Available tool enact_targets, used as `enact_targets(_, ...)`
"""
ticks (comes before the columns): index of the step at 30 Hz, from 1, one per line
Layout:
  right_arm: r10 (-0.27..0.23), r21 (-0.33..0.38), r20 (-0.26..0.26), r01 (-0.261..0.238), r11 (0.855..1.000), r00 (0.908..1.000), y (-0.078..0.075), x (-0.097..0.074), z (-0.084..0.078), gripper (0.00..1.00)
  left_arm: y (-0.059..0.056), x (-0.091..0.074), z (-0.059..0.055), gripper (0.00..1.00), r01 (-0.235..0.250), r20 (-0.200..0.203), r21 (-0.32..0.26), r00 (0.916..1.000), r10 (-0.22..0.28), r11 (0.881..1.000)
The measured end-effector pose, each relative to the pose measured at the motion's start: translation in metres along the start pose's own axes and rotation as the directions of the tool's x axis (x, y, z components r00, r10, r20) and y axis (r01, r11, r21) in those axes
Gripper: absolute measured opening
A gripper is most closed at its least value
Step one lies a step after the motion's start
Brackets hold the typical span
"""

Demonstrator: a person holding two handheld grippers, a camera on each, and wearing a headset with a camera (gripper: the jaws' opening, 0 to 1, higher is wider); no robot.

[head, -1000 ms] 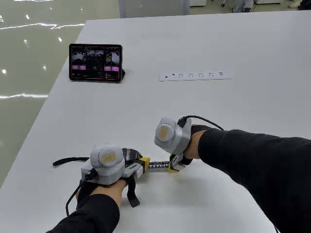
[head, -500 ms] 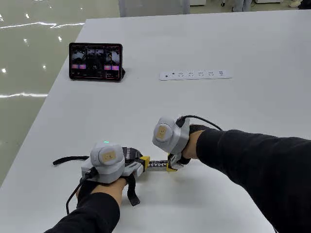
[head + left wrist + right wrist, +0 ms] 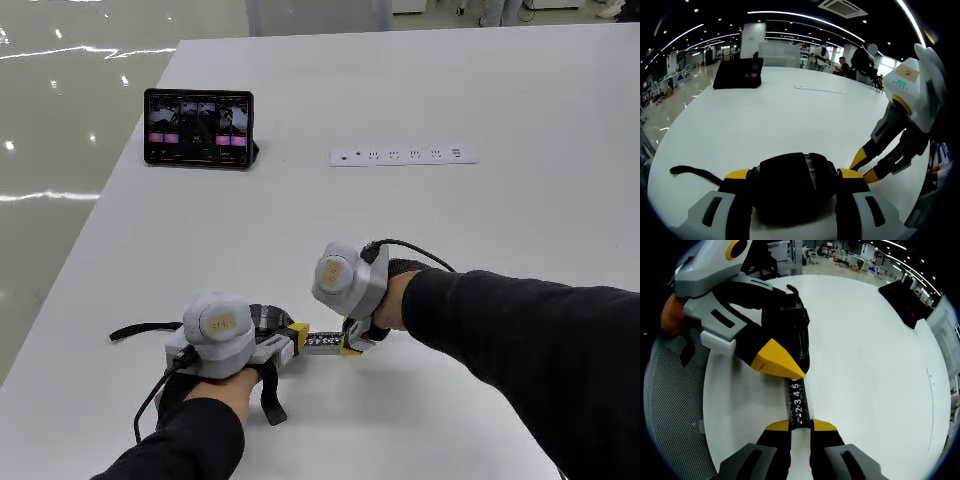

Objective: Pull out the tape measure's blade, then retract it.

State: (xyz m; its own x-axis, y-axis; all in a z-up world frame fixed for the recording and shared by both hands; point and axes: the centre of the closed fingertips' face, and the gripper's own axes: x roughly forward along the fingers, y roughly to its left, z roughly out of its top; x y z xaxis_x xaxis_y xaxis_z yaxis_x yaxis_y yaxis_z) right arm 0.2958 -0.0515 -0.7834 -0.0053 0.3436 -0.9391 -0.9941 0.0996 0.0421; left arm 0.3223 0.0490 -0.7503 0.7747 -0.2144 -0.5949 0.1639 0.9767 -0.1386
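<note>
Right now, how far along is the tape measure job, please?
Done: the left gripper clamps the tape measure case, and the right gripper pinches the blade at its end. In hand: a short length of blade is out. Left: any further pull, then letting the blade run fully back into the case.

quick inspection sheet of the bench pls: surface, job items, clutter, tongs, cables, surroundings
surface: white table
job's things: black tape measure low on the table, a short length of blade out, its strap trailing off
clutter: tablet propped up, screen lit; power strip lying flat
grippers: left tongs shut on the tape measure; right tongs shut on the blade's end
cables: right cable loops over the wrist; left cable runs back by the sleeve
surroundings: glossy floor; people beyond the table's far end
</note>
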Motion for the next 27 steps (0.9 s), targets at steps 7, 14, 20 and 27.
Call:
enact_targets(7,0.006,-0.004,0.0,-0.006,1.0,1.0,0.002,-0.001,0.002,0.1,-0.001,0.0,0.0,0.63,0.006,-0.002,-0.006,1.0,-0.006,1.0)
enact_targets(14,0.002,-0.015,-0.001,-0.002,1.0,1.0,0.002,0.0,0.004,0.1,-0.004,0.0,-0.002,0.63,0.006,0.0,0.045,1.0,-0.006,0.999)
enact_targets(20,0.002,-0.012,0.007,-0.002,1.0,1.0,0.003,0.001,0.006,0.1,-0.003,-0.001,-0.001,0.63,0.012,0.001,0.022,0.9999,-0.012,1.0)
enact_targets(27,0.0,-0.015,0.022,0.0,1.0,0.9998,0.003,0.004,0.013,0.1,-0.001,0.0,0.001,0.63,0.019,0.006,-0.008,0.9998,-0.019,1.0)
